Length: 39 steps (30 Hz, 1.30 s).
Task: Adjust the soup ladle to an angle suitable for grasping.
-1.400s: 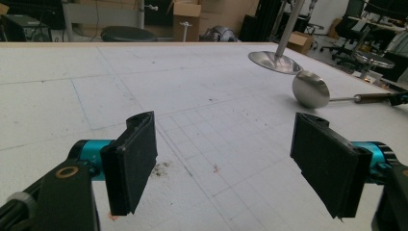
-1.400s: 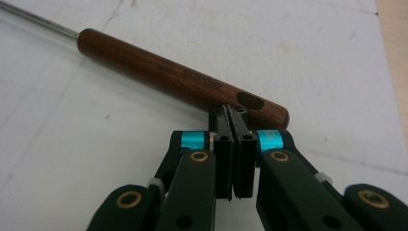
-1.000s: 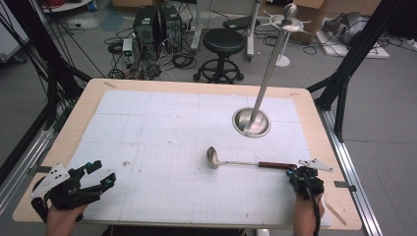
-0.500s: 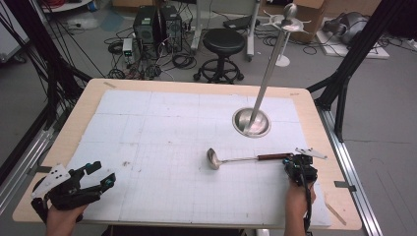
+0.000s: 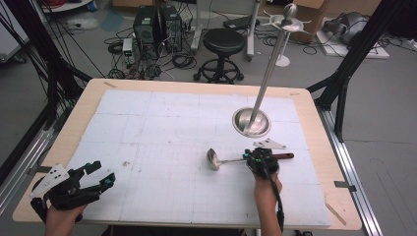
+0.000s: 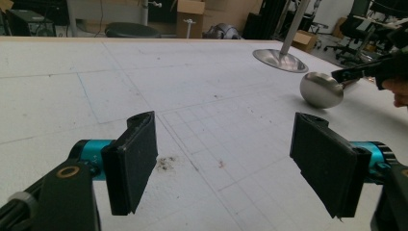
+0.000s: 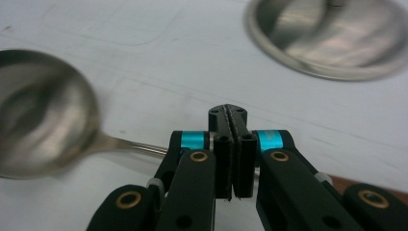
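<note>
Right gripper (image 5: 260, 161), jaws pressed together with nothing between them, sits over the steel shaft of the round-bowled steel ladle with brown handle (image 5: 214, 159), lying on the white gridded table mat (image 5: 162, 128) near the round steel stand base (image 5: 251, 122). Left gripper (image 5: 101, 175) rests spread and empty. Judgement: open the right jaws first, then straddle the shaft squarely before closing.

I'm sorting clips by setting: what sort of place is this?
Most likely a lab or workshop, not a kitchen: a table covered in gridded white sheet stands in a black frame, with computer towers and loose cables on the floor behind, beside a stool.
</note>
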Each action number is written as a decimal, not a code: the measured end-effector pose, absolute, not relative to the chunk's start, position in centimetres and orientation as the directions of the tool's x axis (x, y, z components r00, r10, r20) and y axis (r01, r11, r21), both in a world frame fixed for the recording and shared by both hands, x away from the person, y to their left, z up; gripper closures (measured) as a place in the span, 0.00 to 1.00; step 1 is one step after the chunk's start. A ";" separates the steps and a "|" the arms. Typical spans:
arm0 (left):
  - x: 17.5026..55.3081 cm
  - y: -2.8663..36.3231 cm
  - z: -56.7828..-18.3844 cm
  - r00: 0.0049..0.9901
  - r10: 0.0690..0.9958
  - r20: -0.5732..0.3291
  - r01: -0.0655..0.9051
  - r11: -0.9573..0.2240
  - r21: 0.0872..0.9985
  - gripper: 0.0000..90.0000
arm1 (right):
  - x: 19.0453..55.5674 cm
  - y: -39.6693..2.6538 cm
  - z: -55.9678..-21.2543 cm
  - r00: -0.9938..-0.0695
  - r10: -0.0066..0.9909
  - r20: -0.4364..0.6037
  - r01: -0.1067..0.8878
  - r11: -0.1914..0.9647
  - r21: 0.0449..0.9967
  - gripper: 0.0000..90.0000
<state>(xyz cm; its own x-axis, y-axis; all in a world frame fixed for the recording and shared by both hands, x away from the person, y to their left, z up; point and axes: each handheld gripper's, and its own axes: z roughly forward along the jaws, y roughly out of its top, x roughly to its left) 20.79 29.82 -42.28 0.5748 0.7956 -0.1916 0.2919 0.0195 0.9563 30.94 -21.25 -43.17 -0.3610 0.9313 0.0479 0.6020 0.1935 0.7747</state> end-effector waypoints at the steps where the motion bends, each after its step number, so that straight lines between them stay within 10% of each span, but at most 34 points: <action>1: 20.8 29.9 -42.3 0.575 0.795 -0.190 0.292 0.017 0.956 0.28 | 31.2 -20.5 -43.3 -0.375 0.926 0.047 0.604 0.206 0.770 0.99; 39: 20.8 29.9 -42.3 0.576 0.793 -0.198 0.298 0.022 0.954 0.28 | 29.8 -17.8 -44.1 -0.552 0.827 0.106 0.634 0.334 0.698 0.99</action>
